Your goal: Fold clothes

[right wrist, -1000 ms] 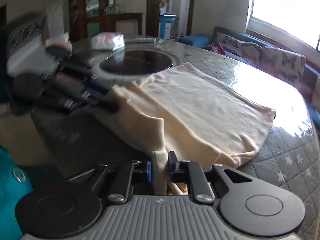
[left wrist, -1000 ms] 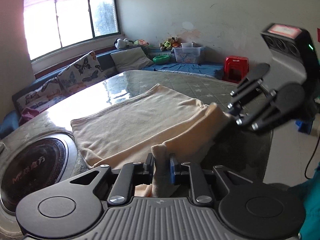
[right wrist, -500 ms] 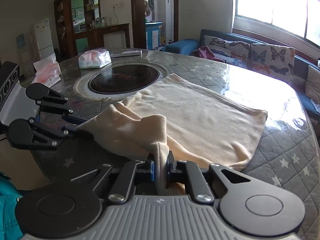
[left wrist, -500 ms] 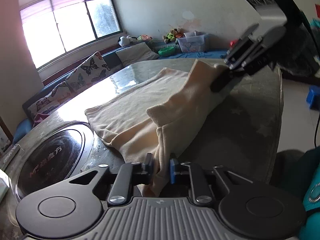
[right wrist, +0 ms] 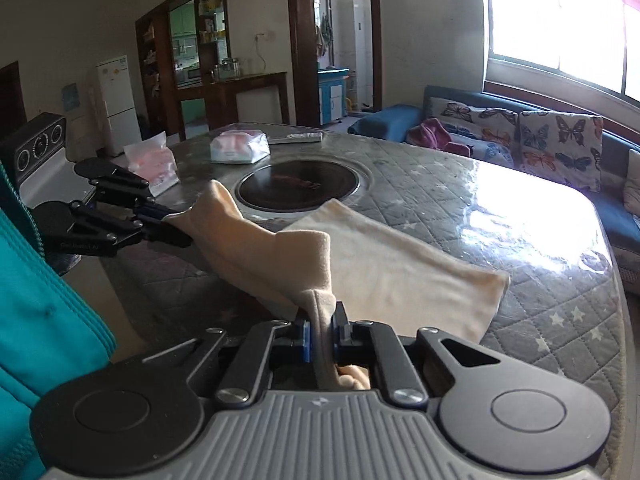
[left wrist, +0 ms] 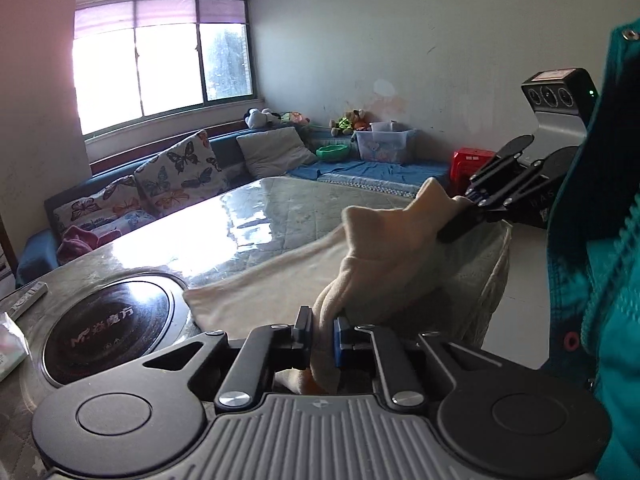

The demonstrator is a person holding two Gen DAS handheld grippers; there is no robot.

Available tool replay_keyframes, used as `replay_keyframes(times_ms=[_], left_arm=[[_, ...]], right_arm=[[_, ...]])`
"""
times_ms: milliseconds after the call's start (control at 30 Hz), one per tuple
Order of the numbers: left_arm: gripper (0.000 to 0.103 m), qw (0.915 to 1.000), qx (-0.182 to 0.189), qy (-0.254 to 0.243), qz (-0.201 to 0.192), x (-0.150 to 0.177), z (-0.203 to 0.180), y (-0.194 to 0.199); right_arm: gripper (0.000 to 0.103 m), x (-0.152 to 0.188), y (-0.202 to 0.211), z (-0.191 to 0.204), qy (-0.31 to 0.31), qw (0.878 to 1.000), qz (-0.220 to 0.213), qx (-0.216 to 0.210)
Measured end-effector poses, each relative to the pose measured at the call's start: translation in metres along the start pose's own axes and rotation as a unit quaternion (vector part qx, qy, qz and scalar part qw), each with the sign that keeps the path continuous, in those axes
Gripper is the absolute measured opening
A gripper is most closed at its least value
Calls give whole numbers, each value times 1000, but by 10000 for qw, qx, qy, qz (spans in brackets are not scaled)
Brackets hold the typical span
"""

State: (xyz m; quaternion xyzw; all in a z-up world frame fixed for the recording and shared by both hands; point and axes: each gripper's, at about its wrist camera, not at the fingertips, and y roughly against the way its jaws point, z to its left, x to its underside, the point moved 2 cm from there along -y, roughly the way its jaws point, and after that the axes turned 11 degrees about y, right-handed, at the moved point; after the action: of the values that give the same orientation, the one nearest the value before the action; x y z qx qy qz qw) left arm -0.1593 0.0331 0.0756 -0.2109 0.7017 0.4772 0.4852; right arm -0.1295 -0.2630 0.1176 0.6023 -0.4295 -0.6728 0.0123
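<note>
Left wrist view: left gripper [left wrist: 323,335] pinches edge of cream cloth [left wrist: 384,256] – lifted over bench [left wrist: 280,208]; right gripper [left wrist: 472,204] clamps other corner.

Right wrist view: right gripper [right wrist: 321,336] pressed on cloth fold, rest of cloth flat on bench beside round hob [right wrist: 298,184].

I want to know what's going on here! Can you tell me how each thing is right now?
Left claw: shut on cloth.
Right claw: shut on cloth.
Cloth: near edge lifted off the table, far part lying flat.
Cooktop: uncovered, set into the table.
Tissue pack: lying on the table.
</note>
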Motion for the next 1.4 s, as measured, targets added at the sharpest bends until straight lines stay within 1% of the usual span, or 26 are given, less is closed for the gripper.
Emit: replay_keyframes(times_ms=[100, 200, 300, 400, 500, 600, 667, 700, 733, 767, 800, 867, 933, 1033, 1100, 1167, 1267, 1400], left_arm=[[11, 9999, -74, 122, -6, -13, 12, -18], [11, 9995, -90, 286, 52, -29, 34, -46], [11, 9991, -136, 331, 217, -44, 53, -79], [11, 9979, -232, 408, 448, -50, 76, -117], [11, 9957, -450, 521, 616, -50, 91, -156], [11, 9923, -670, 745, 734, -43, 101, -186], [12, 9901, -876, 827, 720, -40, 105, -195], [17, 9887, -971, 887, 719, -40, 108, -198], [21, 9875, -1053, 927, 720, -40, 110, -200], [21, 9866, -1123, 939, 723, -40, 112, -200], [21, 9857, -1178, 961, 726, -40, 115, -200], [21, 9834, -1280, 1072, 711, -42, 118, -197], [20, 9816, -1371, 1165, 635, -45, 116, -191], [19, 9833, -1241, 1245, 479, -56, 98, -180], [18, 9852, -976, 1313, 508, -61, 86, -183], [18, 9863, -718, 1363, 593, -63, 76, -189], [18, 9859, -622, 1366, 741, -60, 65, -204], [19, 9819, -694, 1580, 787, -58, 72, -218]], right_arm=[[8, -9, -7, -10, -56, 10000, -37, 29], [8, -24, -27, -39, -147, 9998, -19, 158], [8, -35, -51, -65, -181, 9995, 75, 243], [8, -45, -82, -93, -213, 9990, 251, 296], [8, -44, -119, -118, -410, 9973, 458, 393], [8, -31, -160, -136, -747, 9935, 696, 494], [11, -20, -174, -140, -940, 9912, 733, 579], [15, -15, -181, -142, -1047, 9899, 729, 621], [16, -9, -181, -144, -1229, 9887, 553, 655], [20, -9, -179, -144, -1261, 9883, 521, 682], [26, -8, -174, -144, -1313, 9872, 445, 783], [28, -7, -165, -144, -1340, 9858, 366, 948], [28, -10, -158, -139, -1207, 9867, 274, 1053], [29, -17, -149, -132, -1009, 9875, 136, 1203], [28, -23, -150, -124, -921, 9891, 53, 1148], [27, -28, -158, -122, -919, 9906, 76, 1009], [27, -32, -181, -123, -993, 9900, 290, 956], [27, -25, -198, -127, -1134, 9878, 379, 997]])
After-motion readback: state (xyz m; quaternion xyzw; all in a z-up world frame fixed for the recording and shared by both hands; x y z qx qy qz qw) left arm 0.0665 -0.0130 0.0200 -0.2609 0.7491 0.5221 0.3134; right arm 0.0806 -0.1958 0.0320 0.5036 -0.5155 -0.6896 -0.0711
